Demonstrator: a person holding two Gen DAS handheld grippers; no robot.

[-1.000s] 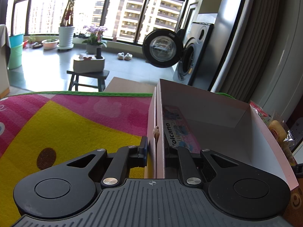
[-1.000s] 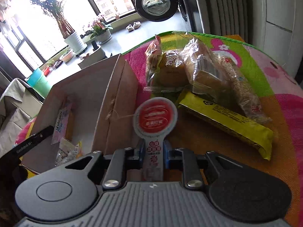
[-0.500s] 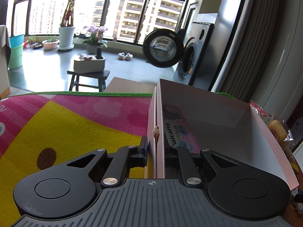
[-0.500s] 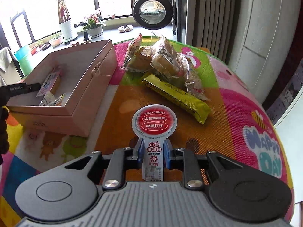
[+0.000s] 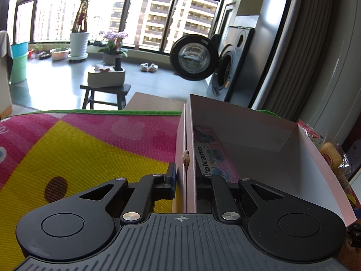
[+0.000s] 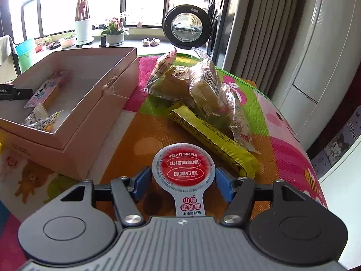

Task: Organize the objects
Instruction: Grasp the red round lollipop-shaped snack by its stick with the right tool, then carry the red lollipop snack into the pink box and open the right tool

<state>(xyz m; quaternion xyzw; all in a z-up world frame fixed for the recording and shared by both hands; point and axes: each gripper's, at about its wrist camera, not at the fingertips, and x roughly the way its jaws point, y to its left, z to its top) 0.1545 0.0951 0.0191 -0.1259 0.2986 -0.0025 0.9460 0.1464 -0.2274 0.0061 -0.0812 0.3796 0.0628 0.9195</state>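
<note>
Left gripper [image 5: 185, 180] clenched on the near wall of the pink box [image 5: 190, 149]. Right gripper [image 6: 183, 181] spread wide, blue pads [image 6: 141, 184] apart from the round-lidded hawthorn snack [image 6: 183, 169] between them, seemingly resting on the mat [image 6: 140, 135] near its front edge, just beside the yellow wrapper [image 6: 209, 139].

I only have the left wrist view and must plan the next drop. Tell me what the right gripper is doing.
Observer: The right gripper is open, jaws spread either side of a round red-topped snack pack.
Operator: Report what's loose beside the box.
Observer: A long yellow packet and clear bread packs lie on the mat, right of the pink box.
Operator: Describe the box's near corner.
Observer: Small crumpled packets lie there.
</note>
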